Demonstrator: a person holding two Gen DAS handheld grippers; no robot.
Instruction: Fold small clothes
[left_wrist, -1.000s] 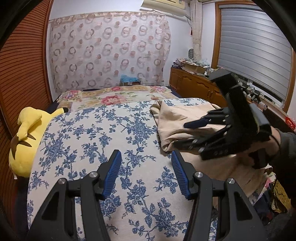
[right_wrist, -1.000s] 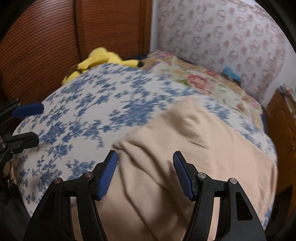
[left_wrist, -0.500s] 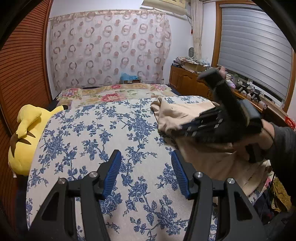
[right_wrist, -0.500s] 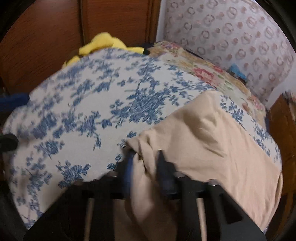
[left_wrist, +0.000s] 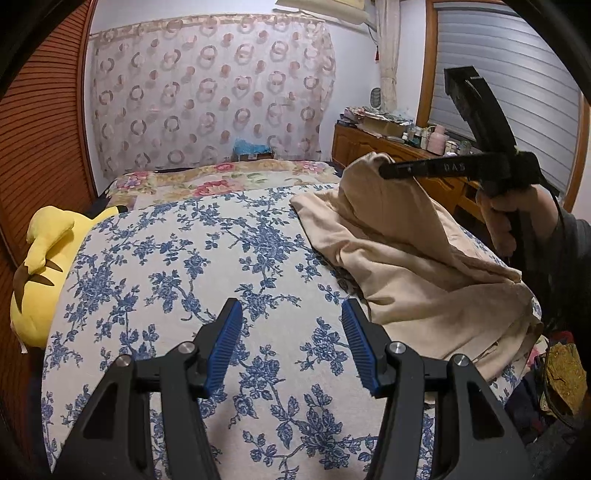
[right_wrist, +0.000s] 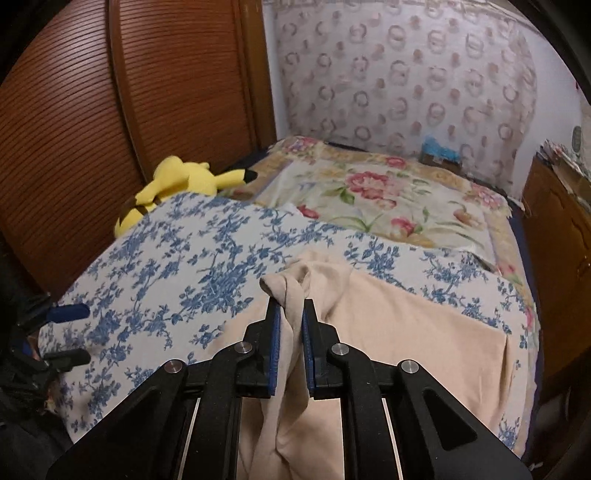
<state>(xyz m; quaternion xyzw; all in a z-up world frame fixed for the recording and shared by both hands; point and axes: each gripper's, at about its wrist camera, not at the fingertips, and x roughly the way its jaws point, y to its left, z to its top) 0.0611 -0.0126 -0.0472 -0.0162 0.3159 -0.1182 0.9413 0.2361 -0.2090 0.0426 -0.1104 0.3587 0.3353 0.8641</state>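
The right gripper has its two blue pads pressed together on a bunched fold of the beige garment; only the thin cloth keeps them apart. A small tuft of the fabric stands out above the pads, and a twisted strand hangs down between the black fingers toward the camera. In the left wrist view the same gripper is seen from the side, held up over the bed, with the cloth pulled into a peak under its tip and sloping down from there. The person's right hand grips the handle, a dark sleeve behind it.

The left gripper has its jaws about half open, and nothing is between the blue ribbed pads; they hover above the bedspread and hold no cloth. In the right wrist view its fingers show only at the left edge (one blue pad and one dark finger), well apart from the garment.

The rest of the garment lies in soft folds on the right part of the blue floral bedspread, reaching to the near right edge of the bed. Farther back is a pillow with red and pink flowers. A yellow plush toy lies at the left side of the bed, against the brown slatted wardrobe door. Behind the bed hangs a curtain with ring pattern, and at the right stands a wooden dresser with small items on top, under a window with a grey blind.
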